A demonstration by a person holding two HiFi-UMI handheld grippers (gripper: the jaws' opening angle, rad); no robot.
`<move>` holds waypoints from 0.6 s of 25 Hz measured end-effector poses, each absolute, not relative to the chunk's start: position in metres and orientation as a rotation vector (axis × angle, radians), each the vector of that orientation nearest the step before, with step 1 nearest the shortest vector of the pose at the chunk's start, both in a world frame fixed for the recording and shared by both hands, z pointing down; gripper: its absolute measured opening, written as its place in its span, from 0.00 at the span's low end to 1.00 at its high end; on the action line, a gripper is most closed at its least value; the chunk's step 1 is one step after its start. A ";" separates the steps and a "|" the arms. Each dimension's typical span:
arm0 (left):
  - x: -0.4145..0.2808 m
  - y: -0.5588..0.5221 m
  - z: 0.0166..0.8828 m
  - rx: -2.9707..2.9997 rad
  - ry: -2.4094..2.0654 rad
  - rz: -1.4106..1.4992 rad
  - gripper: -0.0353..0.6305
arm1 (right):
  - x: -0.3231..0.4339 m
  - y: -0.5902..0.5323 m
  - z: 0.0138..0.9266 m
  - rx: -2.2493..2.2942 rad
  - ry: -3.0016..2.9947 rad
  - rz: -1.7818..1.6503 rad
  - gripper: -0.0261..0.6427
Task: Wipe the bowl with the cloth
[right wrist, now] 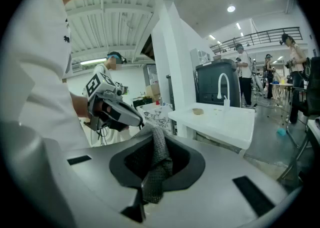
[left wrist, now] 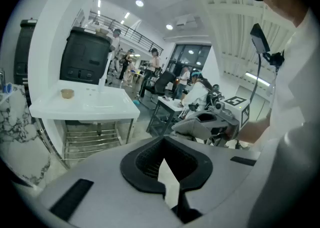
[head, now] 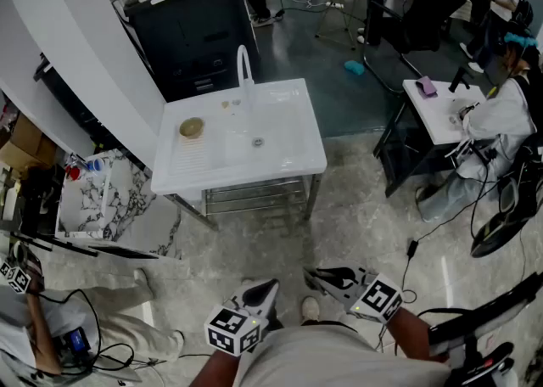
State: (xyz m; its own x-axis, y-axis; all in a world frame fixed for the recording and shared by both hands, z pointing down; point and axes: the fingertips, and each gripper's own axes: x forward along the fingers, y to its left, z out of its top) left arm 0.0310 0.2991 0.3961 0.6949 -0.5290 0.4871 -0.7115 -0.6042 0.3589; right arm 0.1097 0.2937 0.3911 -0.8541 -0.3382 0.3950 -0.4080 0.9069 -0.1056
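A small tan bowl (head: 192, 128) stands on the left drainboard of the white sink table (head: 288, 156), far ahead of both grippers. The same bowl (left wrist: 67, 93) is small in the left gripper view and small again, bowl (right wrist: 198, 111), in the right gripper view. My left gripper (head: 264, 290) is low in the head view over the floor, its jaws shut with nothing between them (left wrist: 165, 173). My right gripper (head: 320, 276) hangs beside it, shut on a grey knitted cloth (right wrist: 158, 164) that droops from the jaws.
A white faucet (head: 245, 71) rises at the sink's back edge, with a black cabinet (head: 195, 29) behind it. A marble-patterned counter (head: 110, 199) lies to the left. At the right a seated person (head: 501, 126) works at a small white table (head: 437, 114). Cables cross the floor.
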 end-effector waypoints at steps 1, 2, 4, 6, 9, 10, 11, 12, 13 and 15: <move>0.030 0.301 0.396 2.371 -0.956 0.465 0.07 | 0.109 0.294 0.392 0.559 -2.712 0.281 0.09; 0.029 0.301 0.396 2.375 -0.963 0.475 0.07 | 0.107 0.294 0.392 0.569 -2.725 0.295 0.09; 0.027 0.296 0.393 2.391 -0.971 0.474 0.07 | 0.103 0.288 0.391 0.582 -2.740 0.296 0.09; 0.023 0.290 0.389 2.404 -0.973 0.458 0.07 | 0.097 0.282 0.389 0.585 -2.744 0.288 0.09; 0.011 0.281 0.385 2.406 -0.975 0.439 0.07 | 0.081 0.274 0.383 0.577 -2.740 0.269 0.09; 0.005 0.277 0.383 2.408 -0.979 0.430 0.07 | 0.074 0.270 0.380 0.572 -2.737 0.256 0.09; -0.003 0.272 0.380 2.412 -0.986 0.418 0.07 | 0.066 0.265 0.377 0.569 -2.737 0.247 0.09; -0.012 0.266 0.377 2.416 -0.994 0.405 0.07 | 0.056 0.259 0.375 0.564 -2.735 0.235 0.09; -0.022 0.261 0.375 2.420 -1.002 0.392 0.07 | 0.046 0.253 0.373 0.554 -2.731 0.218 0.09; -0.044 0.251 0.371 2.425 -1.019 0.374 0.07 | 0.024 0.238 0.370 0.540 -2.732 0.189 0.09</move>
State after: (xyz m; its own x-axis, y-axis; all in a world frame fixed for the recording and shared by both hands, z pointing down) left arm -0.0443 0.2512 0.3714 0.6856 -0.5941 0.4207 -0.7253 -0.6074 0.3240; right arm 0.0236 0.2378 0.3698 -0.8667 -0.3439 0.3614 -0.3904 0.9185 -0.0623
